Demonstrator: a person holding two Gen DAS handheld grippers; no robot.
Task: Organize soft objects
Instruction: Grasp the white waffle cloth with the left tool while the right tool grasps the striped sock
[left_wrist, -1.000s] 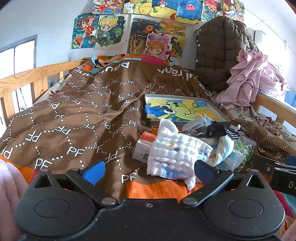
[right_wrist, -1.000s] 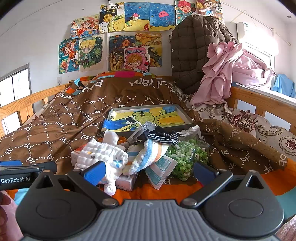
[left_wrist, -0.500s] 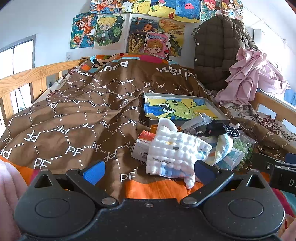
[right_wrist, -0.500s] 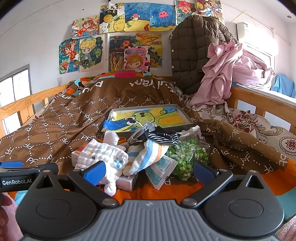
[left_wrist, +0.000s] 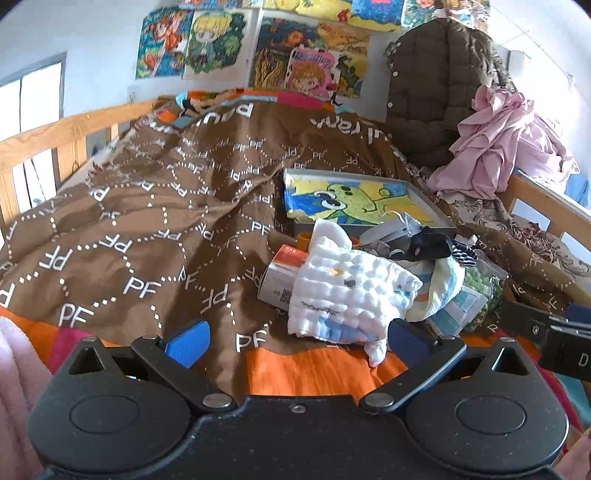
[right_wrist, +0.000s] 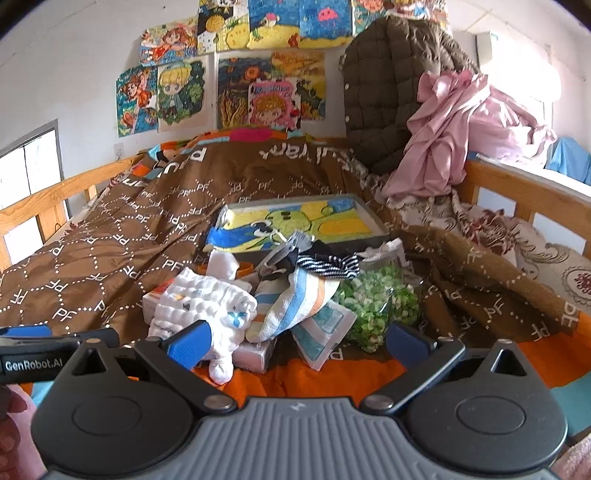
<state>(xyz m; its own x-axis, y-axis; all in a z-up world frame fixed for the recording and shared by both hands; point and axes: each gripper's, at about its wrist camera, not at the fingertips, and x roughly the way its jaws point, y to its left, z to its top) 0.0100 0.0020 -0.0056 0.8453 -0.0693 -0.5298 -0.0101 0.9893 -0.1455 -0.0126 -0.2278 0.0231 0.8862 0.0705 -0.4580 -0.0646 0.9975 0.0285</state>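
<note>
While both tools hover low over the near edge of the bed, the left tool (left_wrist: 295, 338) and the right tool (right_wrist: 297, 338) each stand released, blue-padded fingers spread wide and gripping nothing. Soft objects lie heaped on the brown quilt (left_wrist: 147, 236) just ahead: a white quilted cloth (left_wrist: 347, 295) draped over a small carton (left_wrist: 280, 280), a striped towel (right_wrist: 295, 302) beside it, and a dark striped sock (right_wrist: 328, 264) on top of the towel. Behind the heap rests a shallow tray (right_wrist: 369, 218) lined with a cartoon picture; a clear bag of green pieces (right_wrist: 376, 306) sits to the heap's right. In the right wrist view the white cloth's hanging corner lies just beside the right tool's left finger (right_wrist: 188, 341).

Risks, as judged: the cloths overlap, so a pinch on one may drag its neighbour or the carton along; a shallow bite on the limp cloth may slip free; a deep bite may snag the quilt beneath. Tools working side by side may also collide.
</note>
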